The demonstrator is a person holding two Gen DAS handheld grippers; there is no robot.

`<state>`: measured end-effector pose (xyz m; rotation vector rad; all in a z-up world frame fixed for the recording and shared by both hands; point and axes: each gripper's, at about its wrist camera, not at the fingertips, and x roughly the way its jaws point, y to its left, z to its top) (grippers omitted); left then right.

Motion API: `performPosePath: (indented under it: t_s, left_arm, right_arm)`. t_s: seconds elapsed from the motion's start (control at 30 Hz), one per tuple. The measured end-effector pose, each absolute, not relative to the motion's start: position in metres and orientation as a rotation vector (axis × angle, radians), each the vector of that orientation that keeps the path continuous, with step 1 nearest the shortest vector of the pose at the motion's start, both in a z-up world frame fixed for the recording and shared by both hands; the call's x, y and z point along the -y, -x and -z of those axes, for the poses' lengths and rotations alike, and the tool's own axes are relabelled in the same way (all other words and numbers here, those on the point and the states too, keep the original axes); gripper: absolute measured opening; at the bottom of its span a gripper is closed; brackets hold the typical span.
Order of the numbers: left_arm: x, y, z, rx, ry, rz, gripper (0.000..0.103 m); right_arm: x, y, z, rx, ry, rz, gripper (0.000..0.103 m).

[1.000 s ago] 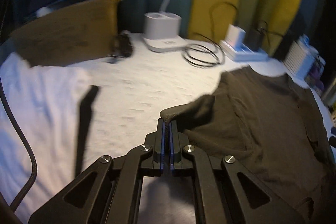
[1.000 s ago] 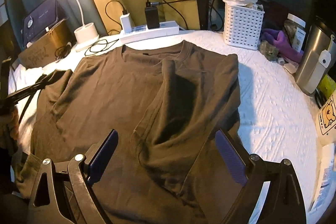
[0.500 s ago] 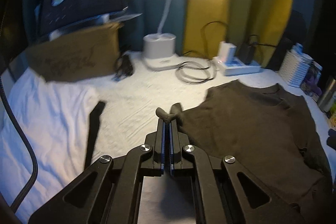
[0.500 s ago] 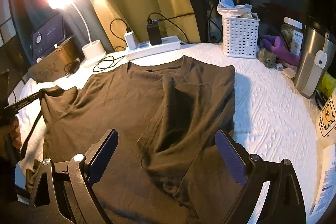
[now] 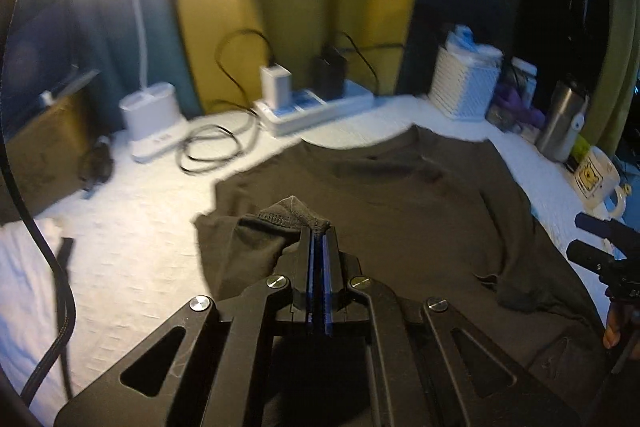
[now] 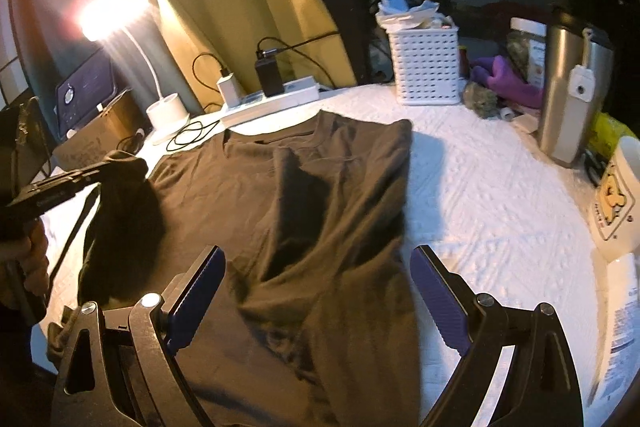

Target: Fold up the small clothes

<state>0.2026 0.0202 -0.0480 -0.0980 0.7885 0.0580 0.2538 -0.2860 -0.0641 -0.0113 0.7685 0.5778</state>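
Observation:
A dark brown T-shirt (image 6: 256, 195) lies spread on the white bedcover (image 6: 500, 219), its right side folded inward over the middle. My left gripper (image 5: 318, 227) is shut on the hem of the left sleeve (image 5: 280, 217) and holds it lifted above the shirt's left shoulder. In the right wrist view that left gripper (image 6: 102, 169) shows at the far left with the sleeve (image 6: 128, 195) hanging from it. My right gripper (image 6: 316, 259) stands wide open above the shirt's lower part, with nothing pressed between its fingers (image 6: 200, 283).
Along the back stand a lit desk lamp (image 6: 164, 107), a power strip with chargers (image 6: 272, 99), a coiled cable (image 5: 212, 147) and a cardboard box (image 6: 96, 131). A white basket (image 6: 424, 67), steel flask (image 6: 572, 91) and mug (image 5: 596, 175) sit at the right.
My left gripper carried the sleeve from the bed's left side inward over the shirt and lifted it. The right gripper shifted slightly and stayed open.

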Motion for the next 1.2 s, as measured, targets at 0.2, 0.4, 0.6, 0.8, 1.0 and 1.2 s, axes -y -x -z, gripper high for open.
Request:
performPosePath:
  t_s: [0.2, 0.4, 0.6, 0.8, 1.0, 1.2]
  left_arm:
    - [0.003, -0.211, 0.084, -0.938, 0.139, 0.029, 0.003]
    - [-0.010, -0.185, 0.074, -0.965, 0.202, 0.087, 0.030]
    - [-0.058, -0.165, 0.051, -0.882, 0.228, 0.013, 0.045]
    - [-0.089, -0.191, 0.088, -0.958, 0.264, -0.018, 0.045]
    - [-0.101, -0.182, 0.109, -1.002, 0.333, -0.030, 0.045]
    - [-0.095, -0.164, 0.106, -0.970, 0.331, 0.014, 0.029]
  right_arm:
    - [0.302, -0.254, 0.072, -0.783, -0.008, -0.544, 0.095]
    - [0.300, -0.254, 0.078, -0.800, -0.008, -0.546, 0.095]
    - [0.288, -0.256, 0.079, -0.809, 0.011, -0.554, 0.095]
    - [0.272, -0.257, 0.078, -0.822, 0.037, -0.564, 0.095]
    - [0.272, -0.256, 0.080, -0.833, 0.050, -0.550, 0.095]
    - [0.272, -0.255, 0.084, -0.846, 0.053, -0.541, 0.095]
